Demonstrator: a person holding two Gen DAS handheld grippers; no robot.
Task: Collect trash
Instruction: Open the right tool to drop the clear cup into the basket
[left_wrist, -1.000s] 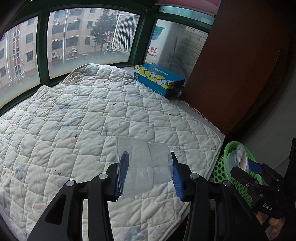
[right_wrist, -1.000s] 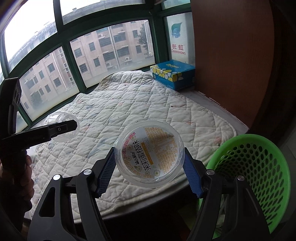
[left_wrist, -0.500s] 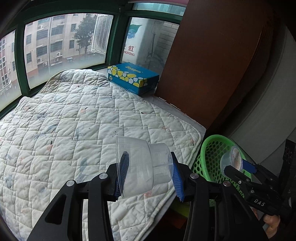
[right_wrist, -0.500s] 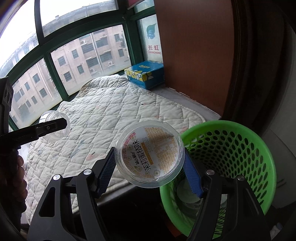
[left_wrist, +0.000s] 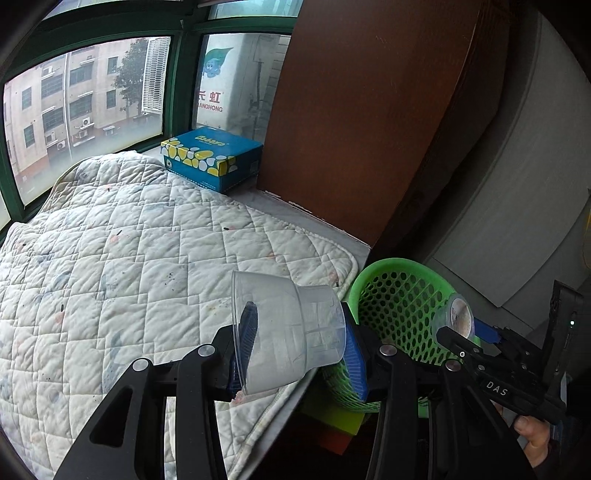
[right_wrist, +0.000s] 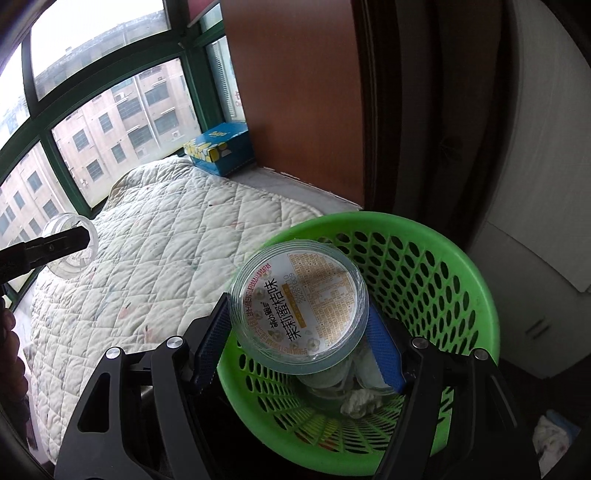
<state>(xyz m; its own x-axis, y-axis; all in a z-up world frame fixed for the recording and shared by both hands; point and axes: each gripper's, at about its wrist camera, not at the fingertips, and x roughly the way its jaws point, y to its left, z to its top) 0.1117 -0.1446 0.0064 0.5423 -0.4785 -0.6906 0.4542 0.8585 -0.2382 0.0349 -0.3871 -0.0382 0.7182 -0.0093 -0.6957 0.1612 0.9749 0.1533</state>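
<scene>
Holding my right gripper clamped on a labelled sealed cup above the green basket, only there showing crumpled trash inside, my left gripper grips a clear cup over the quilt.

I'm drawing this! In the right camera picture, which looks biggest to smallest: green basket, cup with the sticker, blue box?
1. green basket
2. cup with the sticker, though it's nearest the camera
3. blue box, which is far back, so it only looks small

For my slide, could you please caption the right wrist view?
Right gripper holds a labelled clear cup above the green basket beside the quilted bed.
</scene>
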